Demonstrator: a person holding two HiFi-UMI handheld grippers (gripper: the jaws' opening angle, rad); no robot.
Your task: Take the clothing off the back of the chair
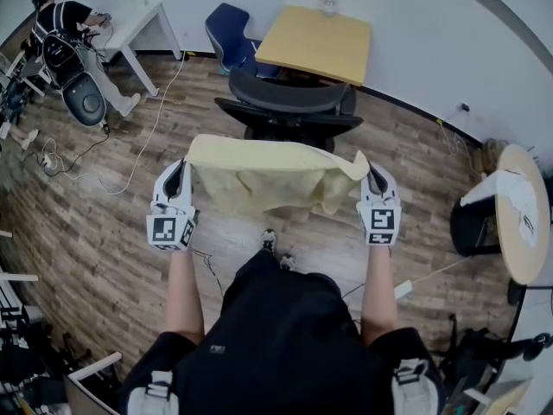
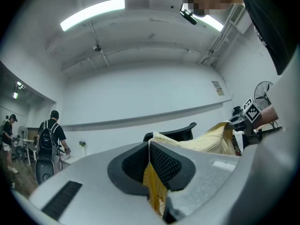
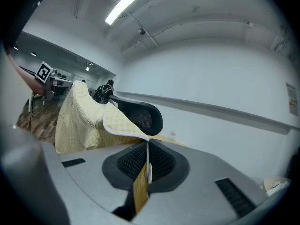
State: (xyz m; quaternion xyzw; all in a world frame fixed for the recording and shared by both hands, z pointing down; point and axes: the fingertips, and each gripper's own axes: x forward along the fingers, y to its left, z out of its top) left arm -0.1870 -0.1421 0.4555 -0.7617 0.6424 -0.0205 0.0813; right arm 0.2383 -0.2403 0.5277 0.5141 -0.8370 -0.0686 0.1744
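Left gripper (image 2: 150, 159): jaws clamped on yellow garment (image 1: 263, 180), corner of cloth pinched between pads. Right gripper (image 3: 146, 165): same story, jaws closed on opposite corner. Garment stretched wide between the two, top edge taut, rest hanging toward wood floor (image 1: 112, 232). Black office chair (image 1: 289, 102) just beyond cloth, backrest in view past top edge. Cloth touching chair or not: cannot tell. Further back, wooden table (image 1: 315, 41) and blue chair (image 1: 226, 31). Far left, person with backpack (image 1: 65, 20) at white desk (image 1: 143, 20).
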